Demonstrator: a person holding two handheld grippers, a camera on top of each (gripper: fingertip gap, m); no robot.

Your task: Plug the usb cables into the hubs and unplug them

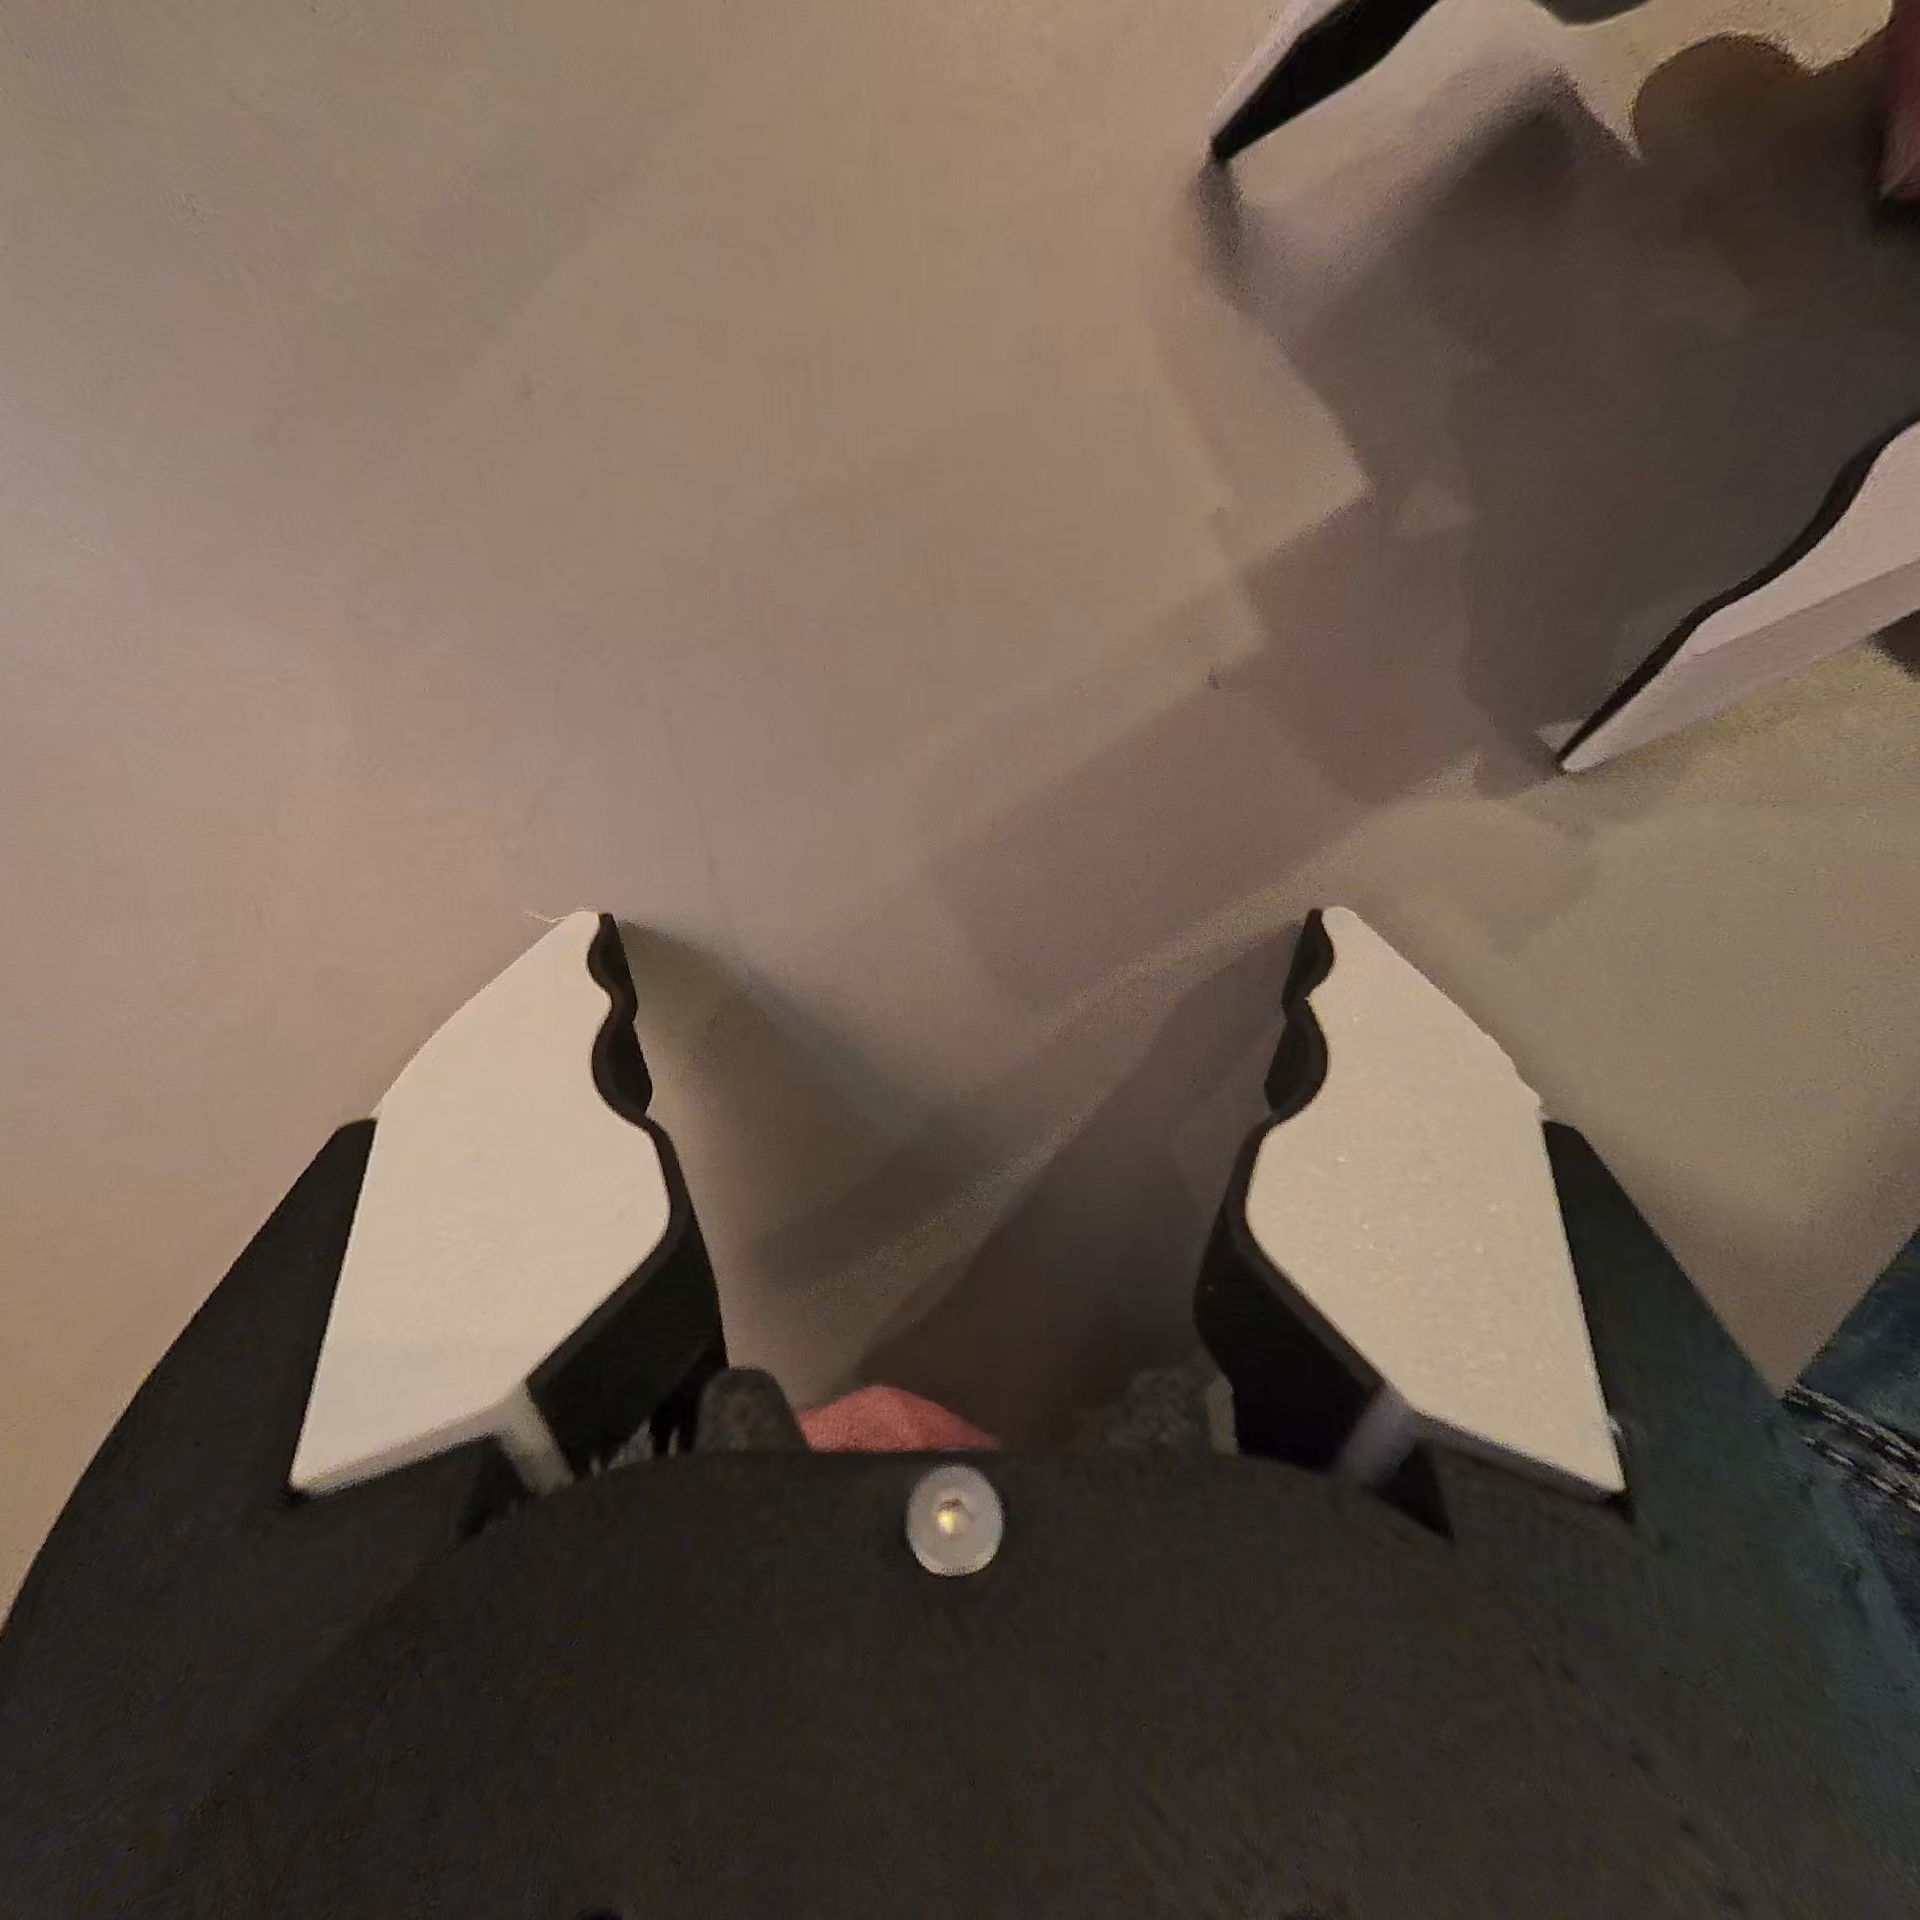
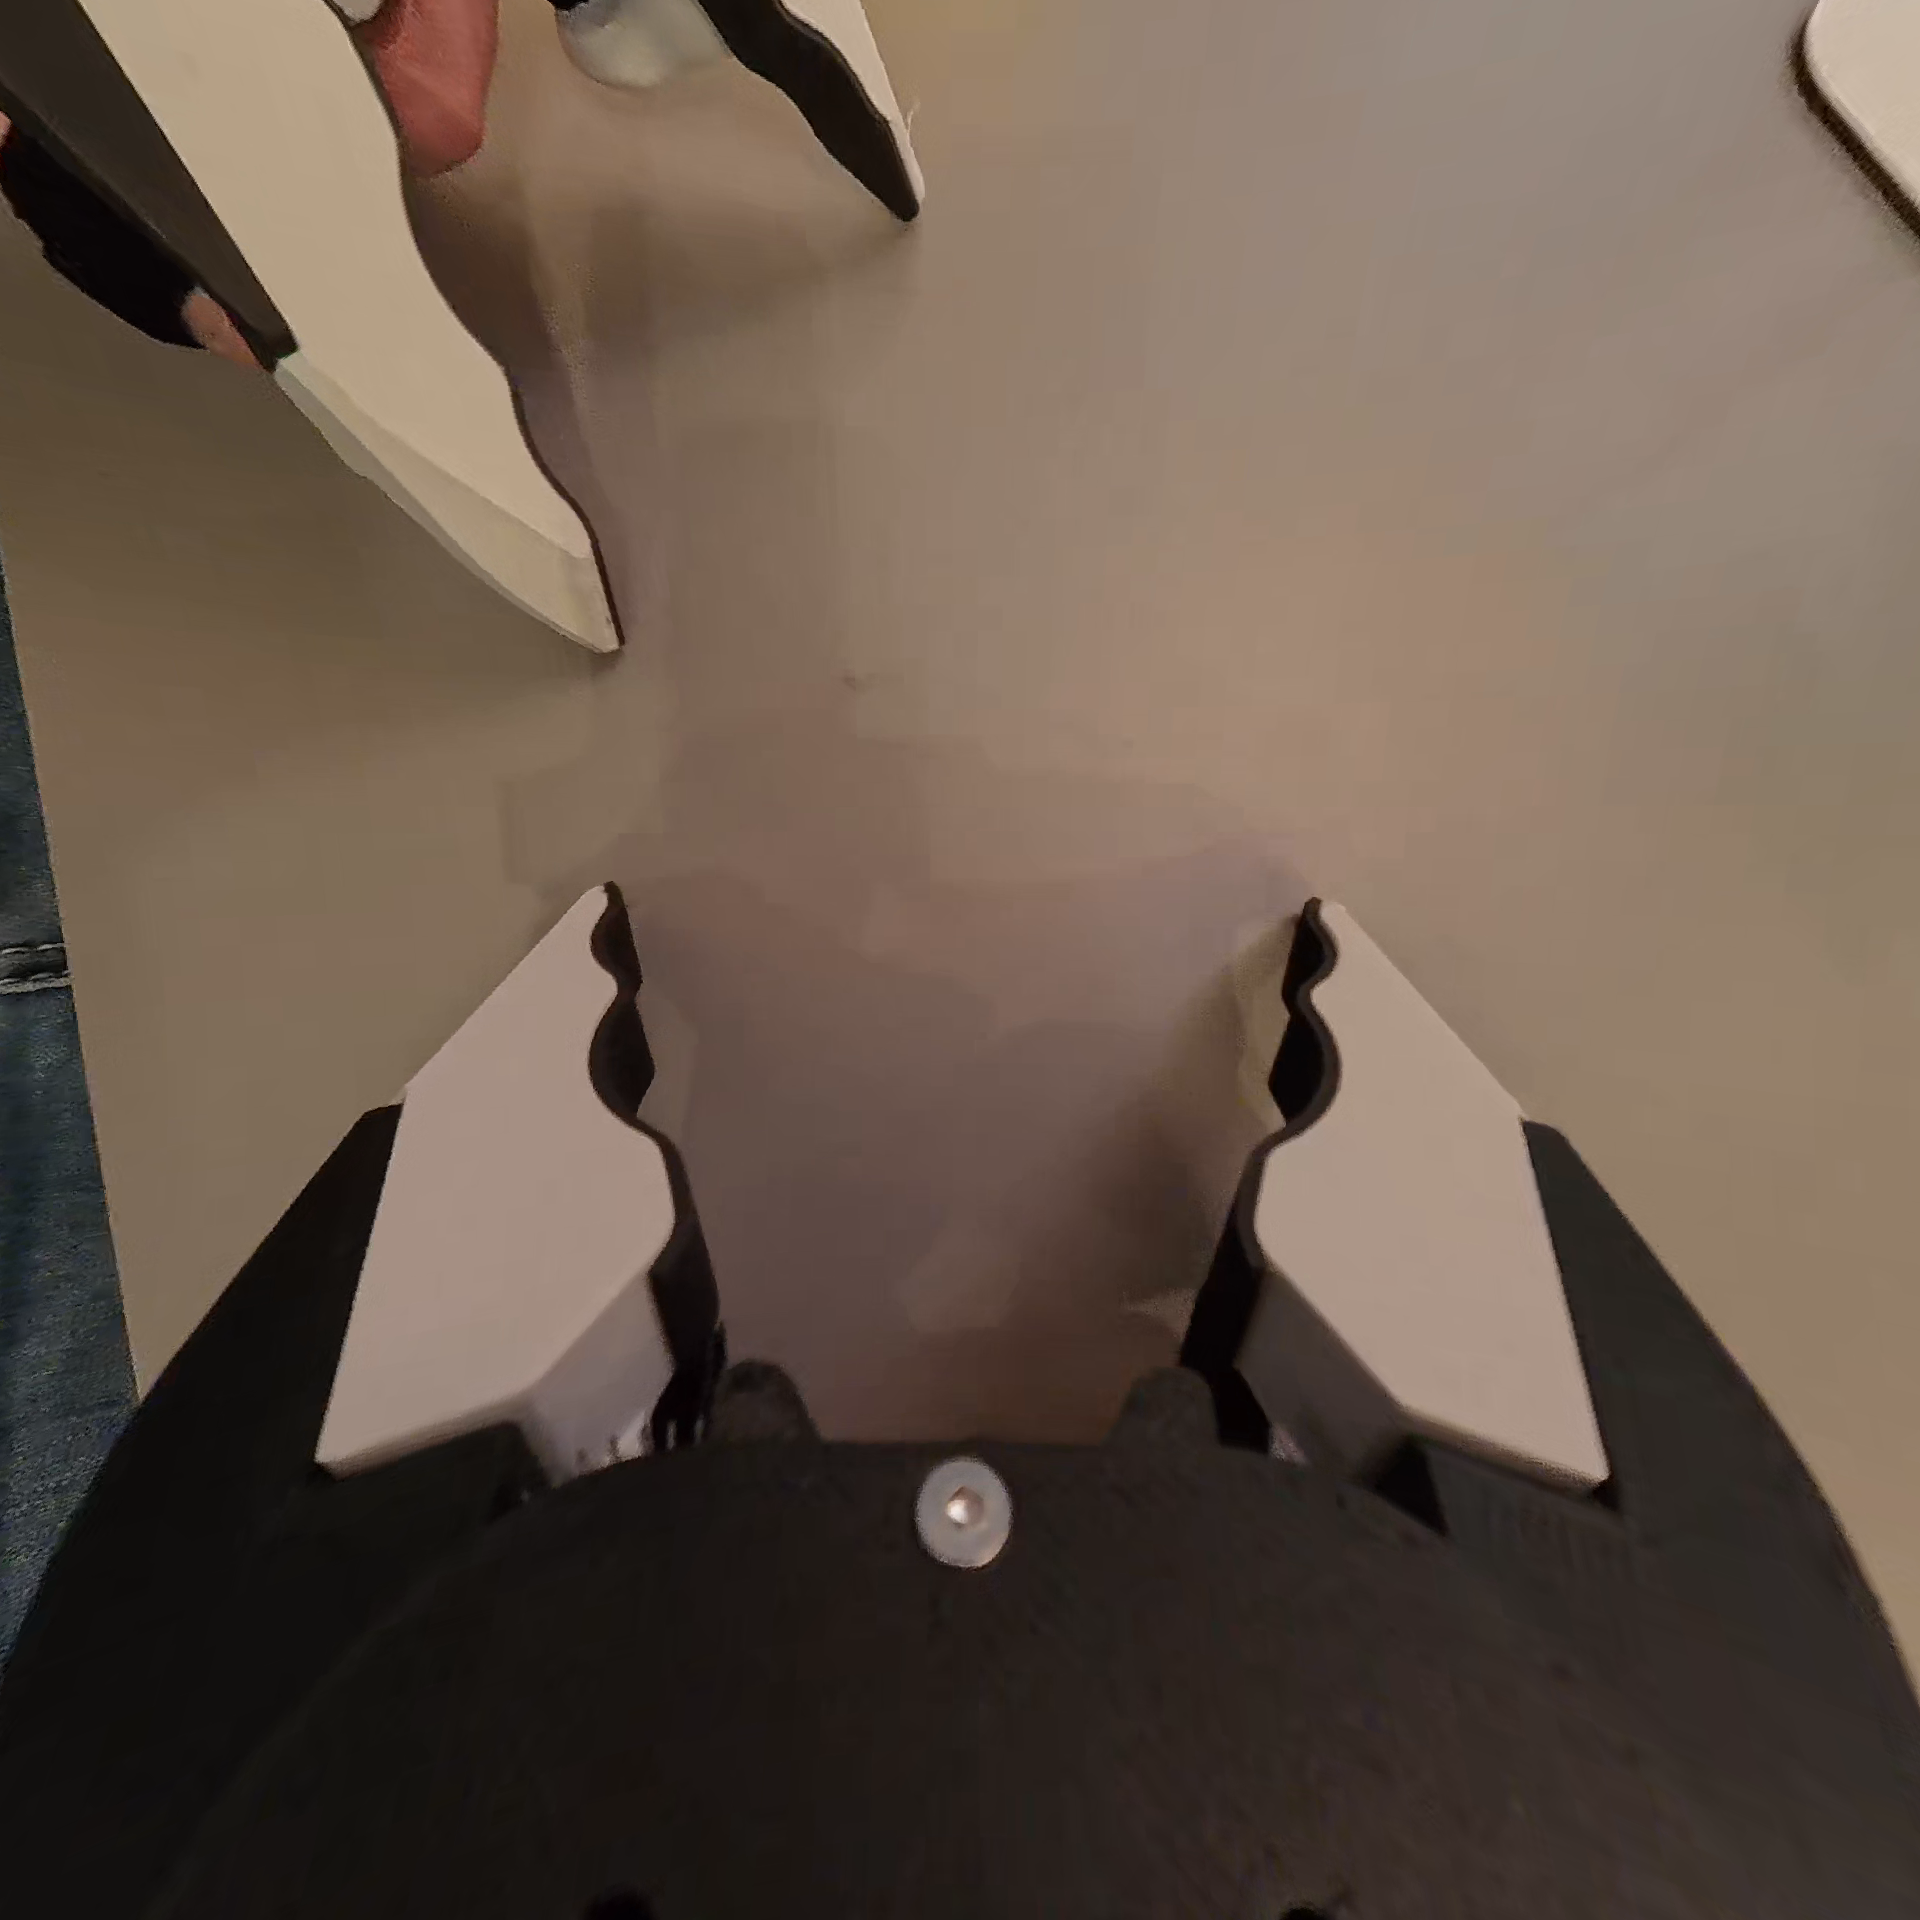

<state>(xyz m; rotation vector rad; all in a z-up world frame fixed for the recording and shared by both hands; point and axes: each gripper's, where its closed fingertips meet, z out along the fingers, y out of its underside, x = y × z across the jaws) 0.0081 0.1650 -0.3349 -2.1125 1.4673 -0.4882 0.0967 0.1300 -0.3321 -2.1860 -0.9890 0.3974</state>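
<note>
Left wrist view: the left gripper [image 1: 961,914] was spread wide, both white fingers [image 1: 499,1226] with black wavy inner pads apart and nothing between them. Bare beige table [image 1: 623,468] lay under the gap. Just behind the finger roots, a strip of pink fabric [image 1: 894,1421] and some grey knit showed; blue denim [image 1: 1860,1382] sat at the right edge. Farther off, upper right, the right gripper [image 1: 1387,457] came into frame, its two fingers also well apart, casting a soft shadow on the table.

Right wrist view: the right gripper [image 2: 961,899] was spread too, jaws empty, table [image 2: 1247,520] visible between them. Denim [image 2: 42,1039] ran along the left edge. Beyond, upper left, the left gripper [image 2: 764,431] pointed in towards the middle of the table, fingers apart, a bit of a hand [image 2: 436,94] visible behind it. The two grippers stood near each other but did not touch. At the far upper right corner, a white rounded-corner object [image 2: 1870,114] lay on the table, cut by the frame; could not tell what it was.

USB cables and hubs: not seen in either view; neither gripper held one.
</note>
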